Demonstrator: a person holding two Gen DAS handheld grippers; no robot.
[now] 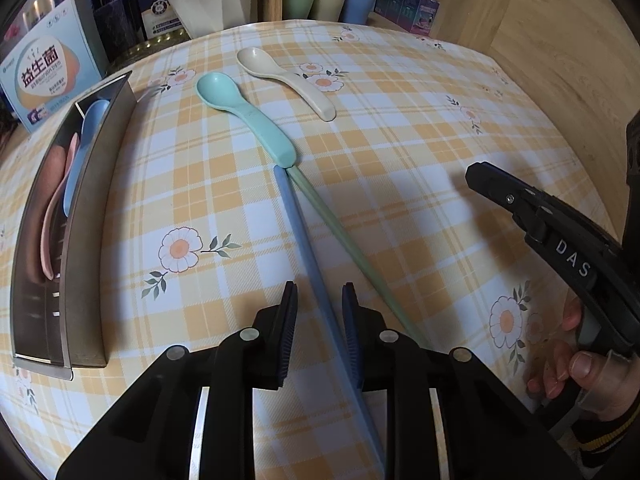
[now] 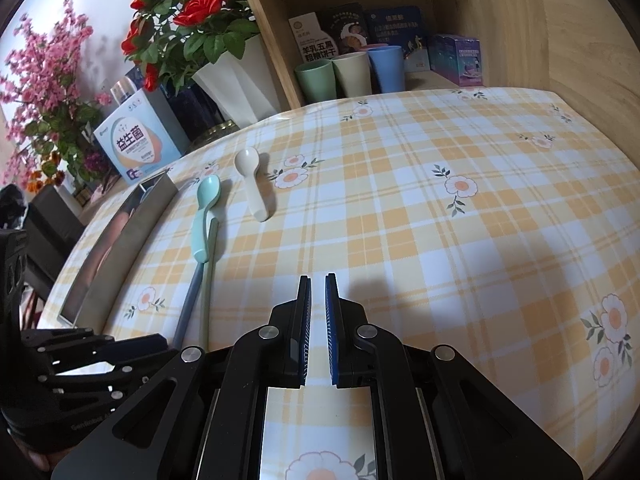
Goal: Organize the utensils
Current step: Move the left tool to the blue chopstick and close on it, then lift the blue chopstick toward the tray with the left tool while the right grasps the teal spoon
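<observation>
This looks like a home dining corner. The bench wears a yellow plaid floral tablecloth; along its far edge stand a white vase of red roses, pastel cups and what seem to be food boxes in a wooden shelf.

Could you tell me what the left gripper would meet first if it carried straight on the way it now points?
Probably the teal spoon: the left gripper already straddles the blue chopstick, and that spoon's handle lies straight ahead at the chopstick's far tip, though depth is unclear.
</observation>
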